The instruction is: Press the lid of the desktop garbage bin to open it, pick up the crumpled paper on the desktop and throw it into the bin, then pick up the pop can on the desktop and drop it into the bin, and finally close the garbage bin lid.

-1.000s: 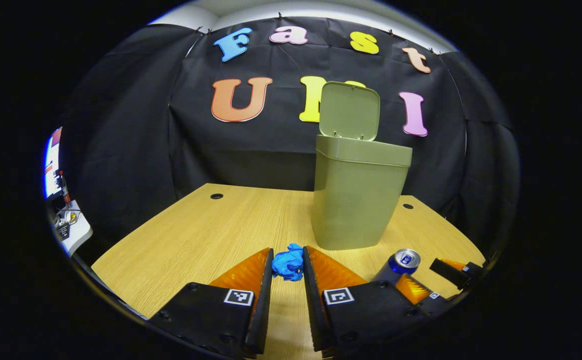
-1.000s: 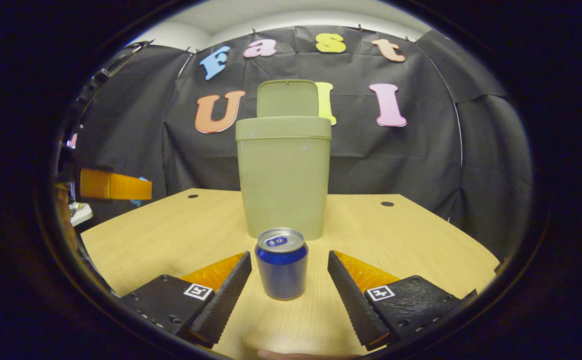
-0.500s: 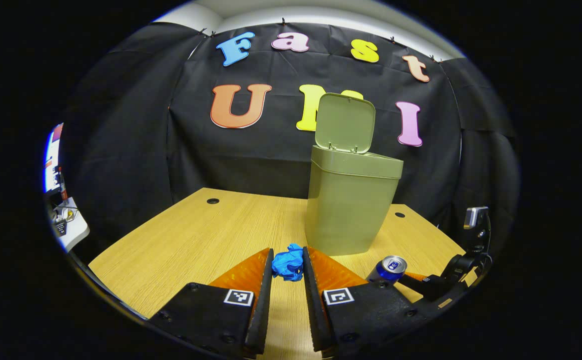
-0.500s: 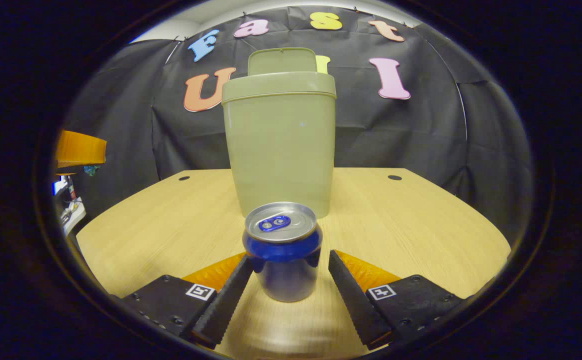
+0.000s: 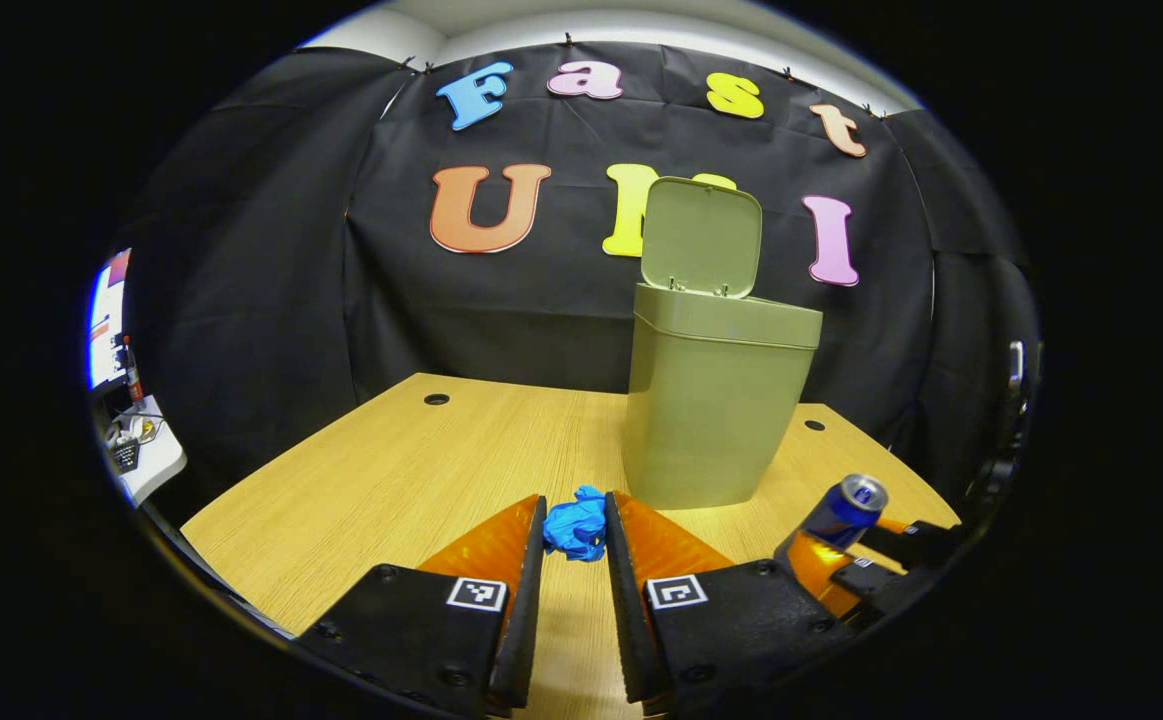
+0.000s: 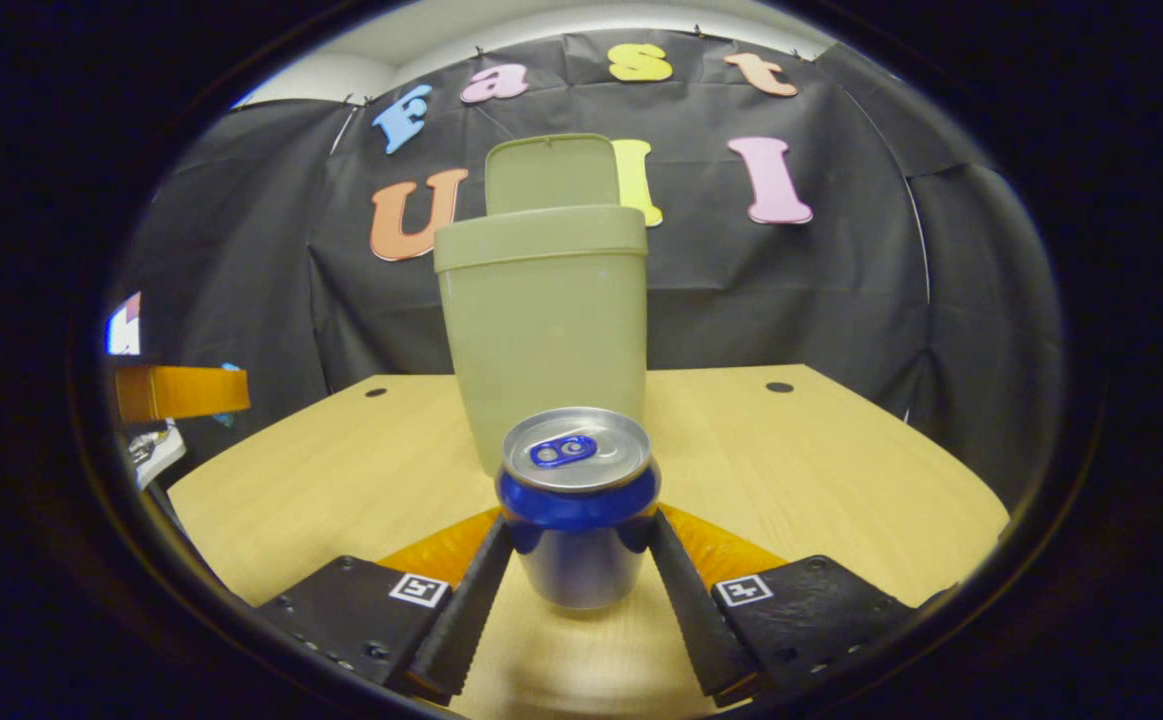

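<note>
left gripper view: left gripper [image 5: 575, 545] jaws clenched on crumpled paper [image 5: 577, 524], held short of open bin [image 5: 716, 400]; weak pinch could drop it | right gripper view: right gripper [image 6: 579, 560] jaws clamp pop can [image 6: 578, 505] above table [image 6: 821, 480]; smooth wall may slip

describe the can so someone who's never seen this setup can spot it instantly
Find the tall olive-green plastic bin standing on the light wooden table, its lid flipped up. Just in front of it, the short blue metal pop can sits upright between the jaws of the right gripper, both pressing its sides. Its silver top with a blue pull tab sets it apart from the crumpled blue paper.
</note>
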A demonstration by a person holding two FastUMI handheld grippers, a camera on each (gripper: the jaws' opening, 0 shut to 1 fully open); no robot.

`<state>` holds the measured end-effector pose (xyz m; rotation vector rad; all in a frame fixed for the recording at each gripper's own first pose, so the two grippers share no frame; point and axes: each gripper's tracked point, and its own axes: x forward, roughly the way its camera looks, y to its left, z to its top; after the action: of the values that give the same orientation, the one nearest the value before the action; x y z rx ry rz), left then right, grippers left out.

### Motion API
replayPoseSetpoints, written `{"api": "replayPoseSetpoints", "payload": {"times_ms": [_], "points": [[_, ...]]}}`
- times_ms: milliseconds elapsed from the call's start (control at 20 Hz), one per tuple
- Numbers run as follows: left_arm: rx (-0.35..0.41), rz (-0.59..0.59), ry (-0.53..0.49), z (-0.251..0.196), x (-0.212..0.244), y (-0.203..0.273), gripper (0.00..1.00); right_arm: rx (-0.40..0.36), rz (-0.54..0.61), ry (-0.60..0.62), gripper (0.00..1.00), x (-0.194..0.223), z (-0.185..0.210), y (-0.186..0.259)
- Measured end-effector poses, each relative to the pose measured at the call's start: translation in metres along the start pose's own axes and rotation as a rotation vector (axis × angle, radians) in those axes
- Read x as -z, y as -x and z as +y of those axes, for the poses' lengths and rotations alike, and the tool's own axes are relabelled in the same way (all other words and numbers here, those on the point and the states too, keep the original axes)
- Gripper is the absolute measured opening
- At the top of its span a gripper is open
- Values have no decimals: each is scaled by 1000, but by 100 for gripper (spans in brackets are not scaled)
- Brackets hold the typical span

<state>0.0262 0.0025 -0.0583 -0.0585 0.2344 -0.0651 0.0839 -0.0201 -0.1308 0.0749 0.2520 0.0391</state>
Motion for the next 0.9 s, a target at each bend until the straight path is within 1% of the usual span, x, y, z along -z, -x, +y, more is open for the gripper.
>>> {"api": "replayPoseSetpoints", "payload": {"times_ms": [100, 200, 350, 500, 650, 800, 900], "points": [[14, -12, -6, -7, -3, -2, 37, 23, -30, 25, 81, -19, -14, 13], [1, -28, -13, -11, -4, -1, 37, 21, -56, 27, 81, -35, -24, 31], [3, -35, 3, -18, -2, 5, 37, 26, -95, 22, 82, -56, -38, 64], [3, -30, -2, -24, 6, 12, 37, 22, -146, 20, 81, -77, -48, 94], [-6, -46, -13, -25, 5, 21, 37, 21, -157, 58, 81, -82, -53, 108], [-22, -83, 7, -21, -10, 26, 37, 13, -172, 101, 81, -85, -50, 115], [-46, -90, 19, -13, -17, 22, 36, 6, -167, 112, 81, -83, -47, 115]]}}
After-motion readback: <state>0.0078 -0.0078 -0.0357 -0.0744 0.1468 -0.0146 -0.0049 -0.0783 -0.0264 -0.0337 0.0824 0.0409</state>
